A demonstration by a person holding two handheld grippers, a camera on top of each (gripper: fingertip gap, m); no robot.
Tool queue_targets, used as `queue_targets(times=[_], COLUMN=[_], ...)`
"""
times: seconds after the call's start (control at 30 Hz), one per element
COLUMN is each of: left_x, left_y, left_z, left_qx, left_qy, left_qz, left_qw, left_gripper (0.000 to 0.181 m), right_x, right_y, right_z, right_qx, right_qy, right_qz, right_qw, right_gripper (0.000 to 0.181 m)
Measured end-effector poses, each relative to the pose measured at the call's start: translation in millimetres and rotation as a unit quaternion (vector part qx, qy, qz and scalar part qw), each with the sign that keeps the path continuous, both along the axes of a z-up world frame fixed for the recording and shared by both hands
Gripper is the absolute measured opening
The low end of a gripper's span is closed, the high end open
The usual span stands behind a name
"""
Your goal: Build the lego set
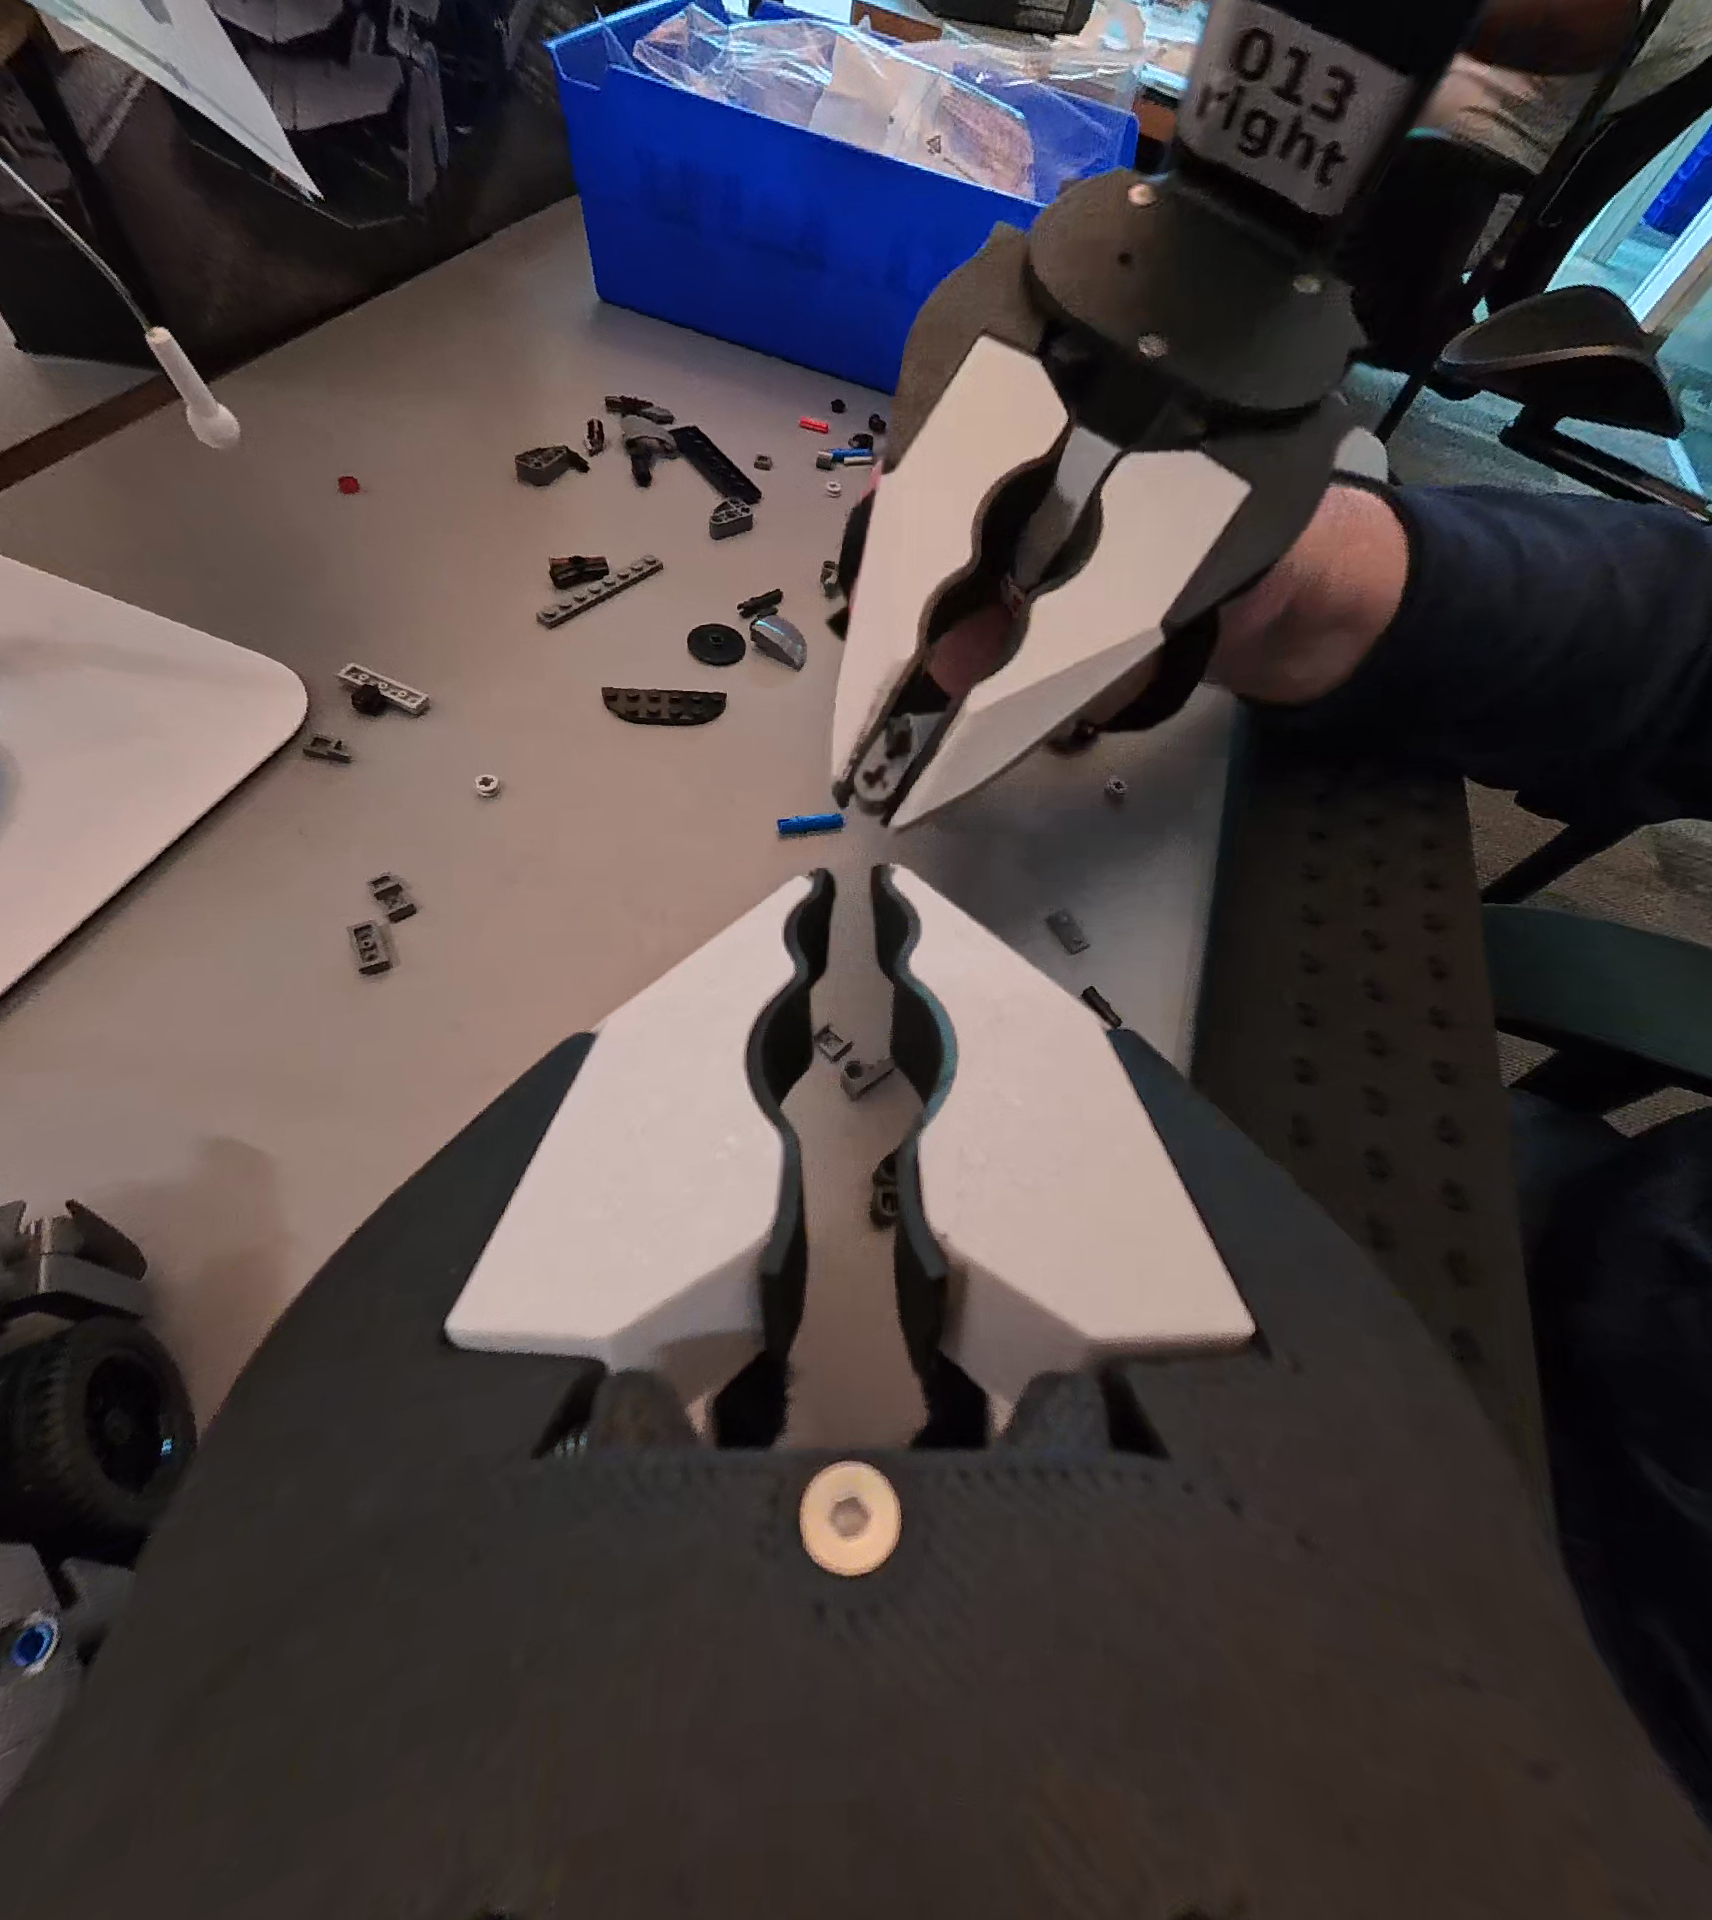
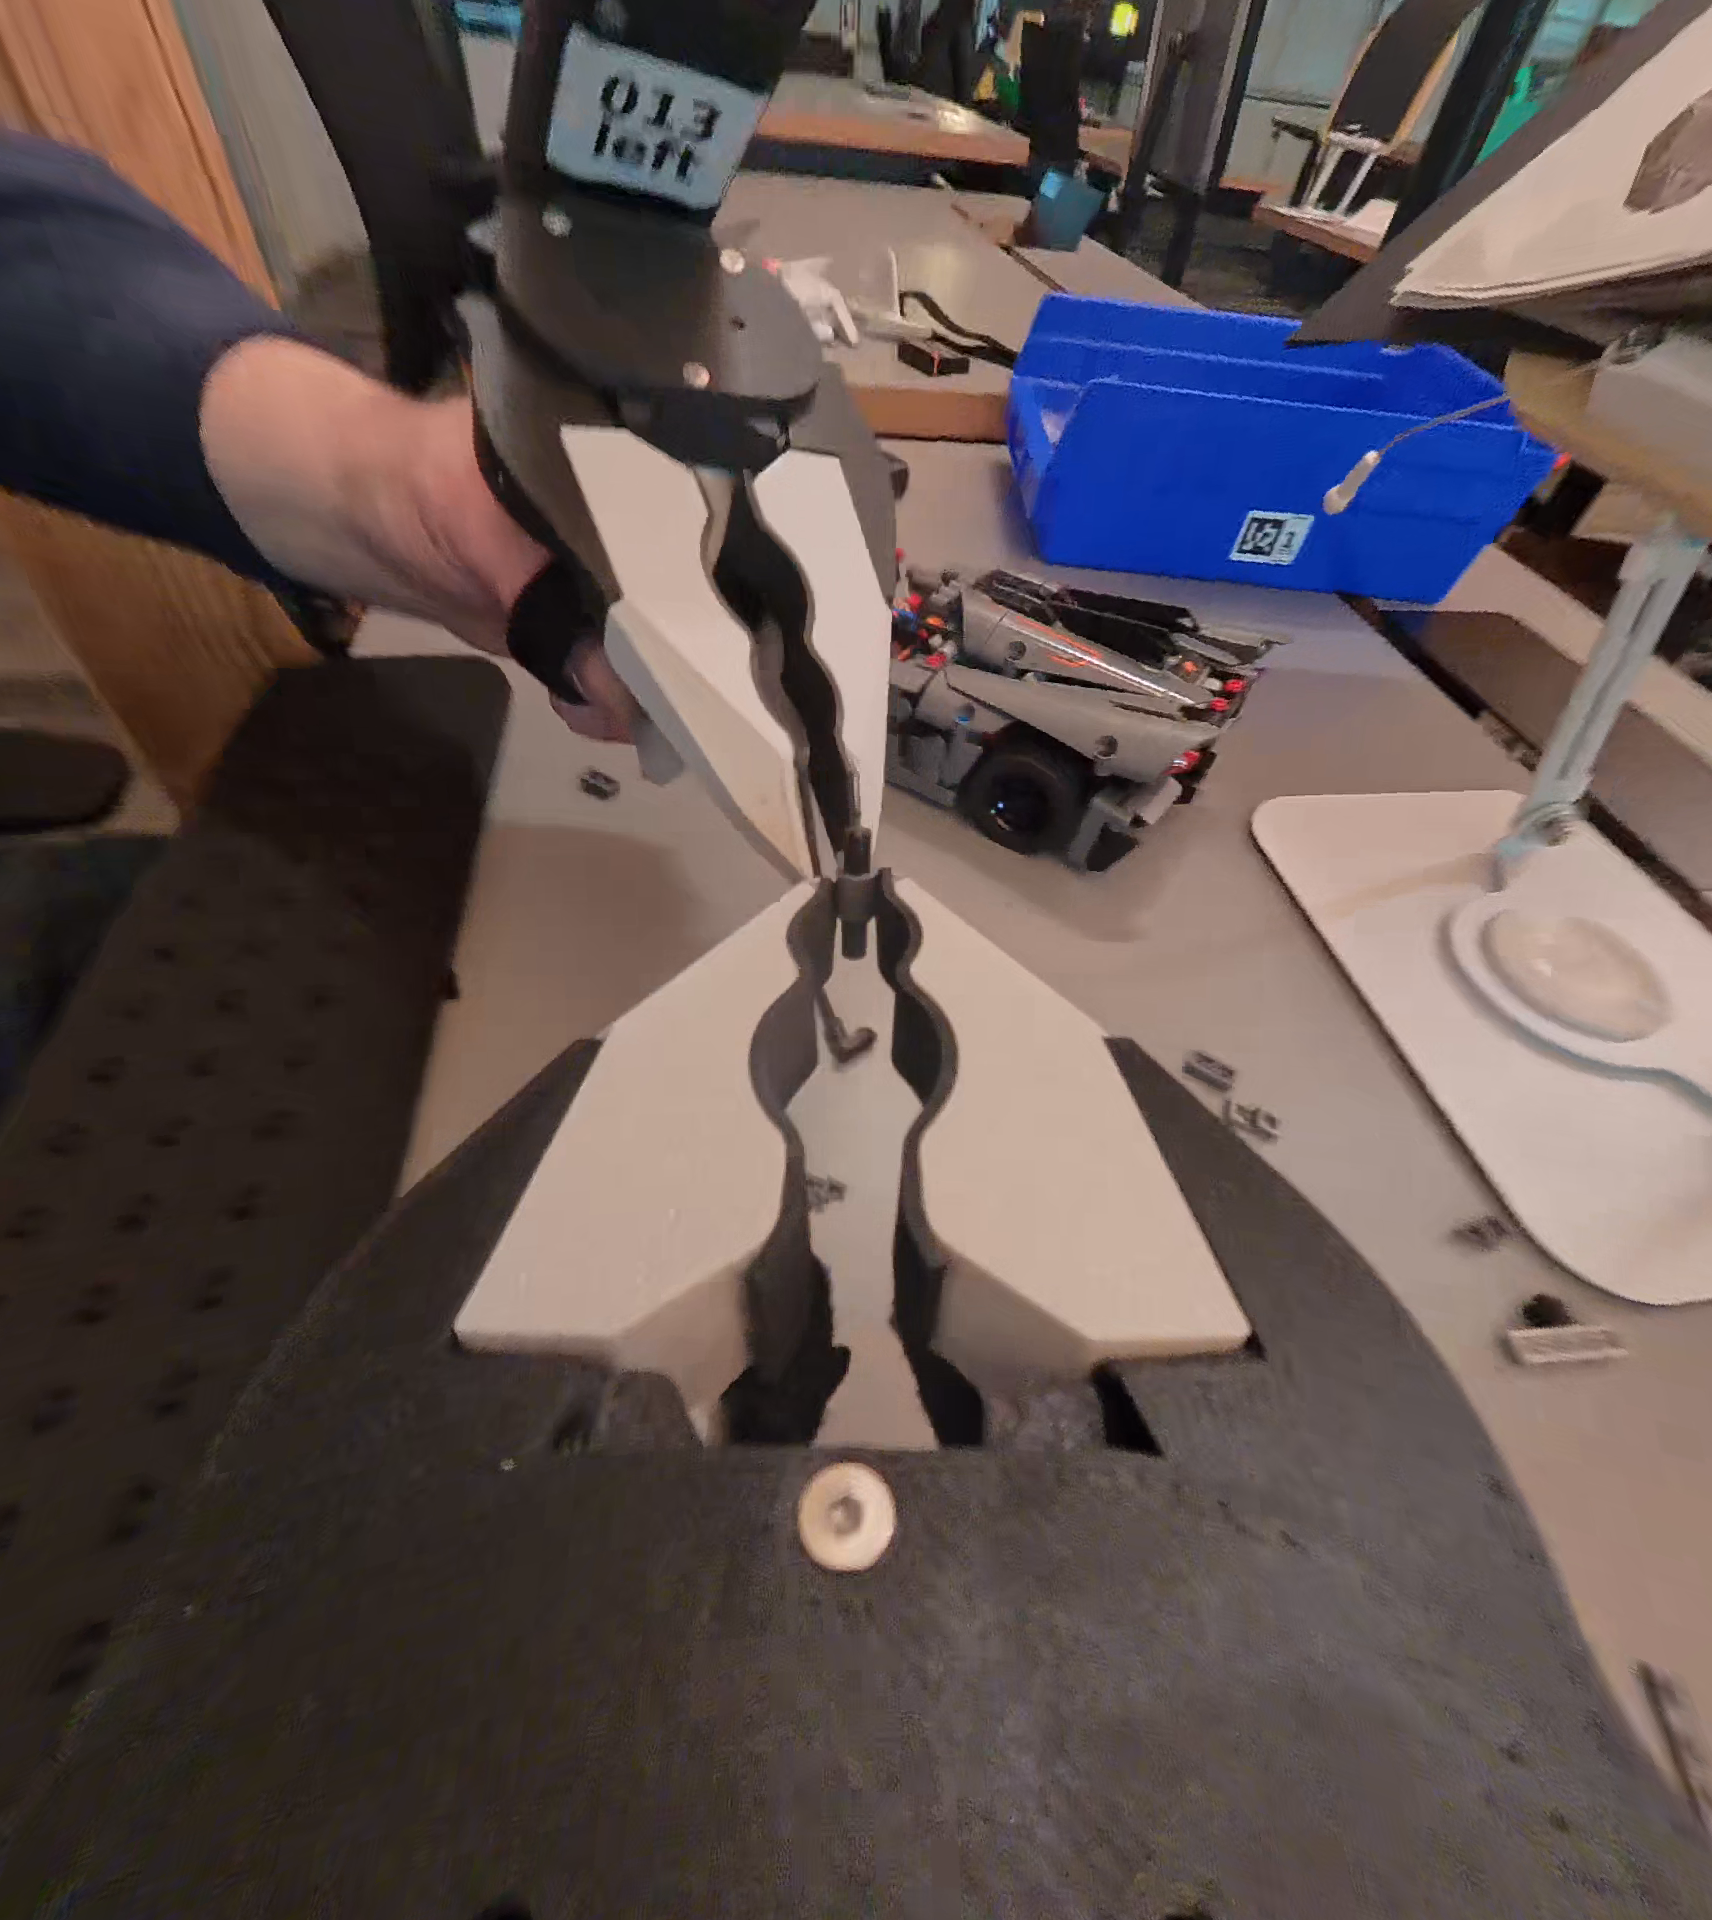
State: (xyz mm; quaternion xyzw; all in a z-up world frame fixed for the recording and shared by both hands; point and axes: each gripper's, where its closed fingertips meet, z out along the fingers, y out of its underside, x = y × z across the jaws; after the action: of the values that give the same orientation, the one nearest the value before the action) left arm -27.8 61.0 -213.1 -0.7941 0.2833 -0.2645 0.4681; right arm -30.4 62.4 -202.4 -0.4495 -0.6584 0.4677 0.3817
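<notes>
A grey lego car (image 1: 21, 1455), at eight o'clock in the left wrist view, is cut off by the frame edge (one wheel shows). Small loose pieces (image 1: 644, 520) at eleven o'clock are too small to identify. A blurred lamp arm (image 2: 1600, 665) exits at two o'clock.
</notes>
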Motion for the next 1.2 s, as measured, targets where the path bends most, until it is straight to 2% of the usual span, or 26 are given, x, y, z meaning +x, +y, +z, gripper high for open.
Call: queue_targets(times=[0.23,0.37,0.5,0.63,0.77,0.93,1.07,1.2], left_x=[7,14,17,10,10,12,6,10], left_y=[-3,-8,-14,-11,-9,-6,-1,-3], left_z=[6,7,11,17,14,10,12,11], left_qx=[0.026,0.023,0.012,0.030,0.086,0.154,0.219,0.271], left_qy=[0.003,-0.003,-0.043,-0.050,0.035,0.144,0.242,0.319], left_qz=[-0.009,-0.035,-0.063,-0.053,-0.041,-0.015,0.016,0.010], left_qw=[1.000,0.999,0.997,0.997,0.995,0.977,0.945,0.908], left_gripper=[0.012,0.010,0.008,0.011,0.015,0.015,0.018,0.019], right_x=[0,3,7,8,7,8,8,8], right_y=[-7,-11,-17,-18,-16,-18,-19,-18], right_z=[-2,-2,1,4,10,9,6,9], right_qx=[-0.046,-0.056,-0.071,-0.079,-0.122,-0.142,-0.160,-0.188], right_qy=[-0.008,-0.010,-0.006,0.000,0.008,-0.002,-0.014,-0.011], right_qz=[0.029,0.049,0.077,0.080,0.081,0.090,0.095,0.098], right_qw=[0.998,0.997,0.995,0.994,0.989,0.986,0.982,0.977], right_gripper=[0.004,0.004,0.004,0.004,0.005,0.005,0.004,0.004])
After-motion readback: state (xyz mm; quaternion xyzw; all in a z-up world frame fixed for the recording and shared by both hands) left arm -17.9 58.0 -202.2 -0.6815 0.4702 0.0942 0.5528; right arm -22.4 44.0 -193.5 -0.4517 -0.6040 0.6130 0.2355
